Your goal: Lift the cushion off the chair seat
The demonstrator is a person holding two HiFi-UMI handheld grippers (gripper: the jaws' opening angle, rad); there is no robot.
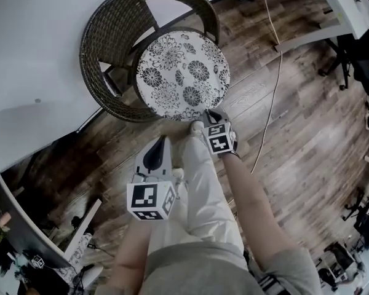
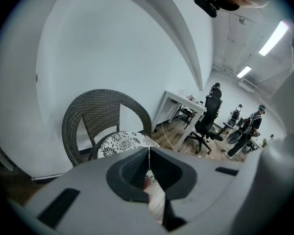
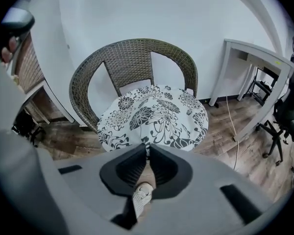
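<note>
The round cushion [image 1: 183, 72], white with black flowers, lies on the seat of a dark wicker chair [image 1: 104, 54]. My right gripper [image 1: 210, 115] is at the cushion's near edge and shut on its rim; in the right gripper view the jaws [image 3: 147, 152] pinch the cushion [image 3: 154, 114] where its edge meets them. My left gripper [image 1: 161, 144] hangs lower left of the chair, apart from the cushion, shut with nothing between its jaws. In the left gripper view the closed left gripper [image 2: 148, 156] points past the cushion [image 2: 120, 142] and chair [image 2: 95, 111].
The chair stands against a white wall [image 1: 37, 35]. A white desk [image 3: 255, 58] is to its right, with a pale cable [image 1: 273, 72] trailing over the wooden floor. Office chairs [image 2: 208, 121] and people stand further off. My own leg and shoe [image 3: 139, 192] are below the grippers.
</note>
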